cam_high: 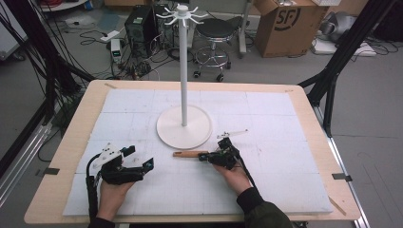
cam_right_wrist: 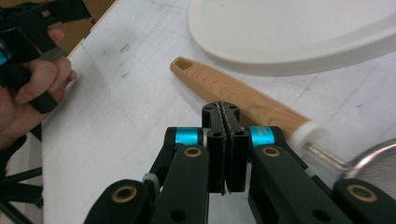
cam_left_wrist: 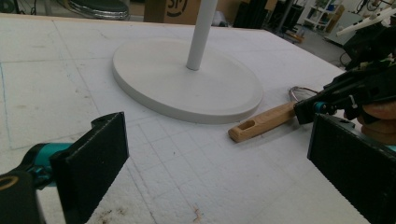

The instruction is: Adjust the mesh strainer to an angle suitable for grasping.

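High view: left claw (cam_high: 142,164) spread, lower left; right claw (cam_high: 204,157) at centre, touching wooden-handled strainer (cam_high: 190,154) below the white stand base (cam_high: 184,127).
Left gripper view: strainer (cam_left_wrist: 261,122) centre right on the foam surface (cam_left_wrist: 56,84).
Right gripper view: claw (cam_right_wrist: 226,140) pressed together, empty, over the handle (cam_right_wrist: 224,88).

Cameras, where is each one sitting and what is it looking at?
High view: above the table's near edge, looking down at the white stand; both hands and forearms show, holding the left gripper and the right gripper.
Left gripper view: rides the left gripper, jaws wide apart, facing the stand base.
Right gripper view: rides the right gripper, jaws together, over the wooden handle.
All share the stand base and handle.
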`<state>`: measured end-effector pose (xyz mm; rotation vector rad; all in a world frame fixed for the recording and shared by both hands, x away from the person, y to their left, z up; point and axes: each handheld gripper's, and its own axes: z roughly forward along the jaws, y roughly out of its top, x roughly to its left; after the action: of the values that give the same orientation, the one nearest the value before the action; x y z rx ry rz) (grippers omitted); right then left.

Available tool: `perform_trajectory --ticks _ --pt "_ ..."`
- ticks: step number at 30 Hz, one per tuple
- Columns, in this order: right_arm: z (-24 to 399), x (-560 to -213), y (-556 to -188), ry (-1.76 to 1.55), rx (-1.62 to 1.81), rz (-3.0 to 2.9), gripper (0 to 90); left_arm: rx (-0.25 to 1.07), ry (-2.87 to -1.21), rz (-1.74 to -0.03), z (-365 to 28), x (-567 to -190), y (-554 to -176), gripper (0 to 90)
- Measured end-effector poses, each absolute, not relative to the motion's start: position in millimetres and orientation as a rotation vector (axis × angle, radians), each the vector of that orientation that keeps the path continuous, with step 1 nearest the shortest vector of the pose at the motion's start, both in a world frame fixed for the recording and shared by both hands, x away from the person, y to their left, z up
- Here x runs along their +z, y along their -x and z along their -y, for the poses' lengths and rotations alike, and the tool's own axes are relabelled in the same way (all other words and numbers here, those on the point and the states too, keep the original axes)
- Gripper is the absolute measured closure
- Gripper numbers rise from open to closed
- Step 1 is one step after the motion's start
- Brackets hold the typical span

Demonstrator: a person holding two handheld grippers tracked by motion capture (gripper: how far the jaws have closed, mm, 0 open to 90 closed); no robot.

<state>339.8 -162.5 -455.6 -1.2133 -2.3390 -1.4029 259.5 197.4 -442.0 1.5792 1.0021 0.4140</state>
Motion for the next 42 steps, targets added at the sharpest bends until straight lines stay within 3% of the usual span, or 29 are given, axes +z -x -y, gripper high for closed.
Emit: perform_trajectory --ticks 18,42 --pt "190.1 -445.0 -368.1 1.372 -1.354 2.346 89.5 0.413 -1.575 -1.002 -197.3 -442.3 -259.7 5.9" --pt "181.6 -445.9 -363.6 1.410 -1.222 2.454 89.6 0.413 -1.577 -1.002 -197.2 -442.3 -259.5 5.9"
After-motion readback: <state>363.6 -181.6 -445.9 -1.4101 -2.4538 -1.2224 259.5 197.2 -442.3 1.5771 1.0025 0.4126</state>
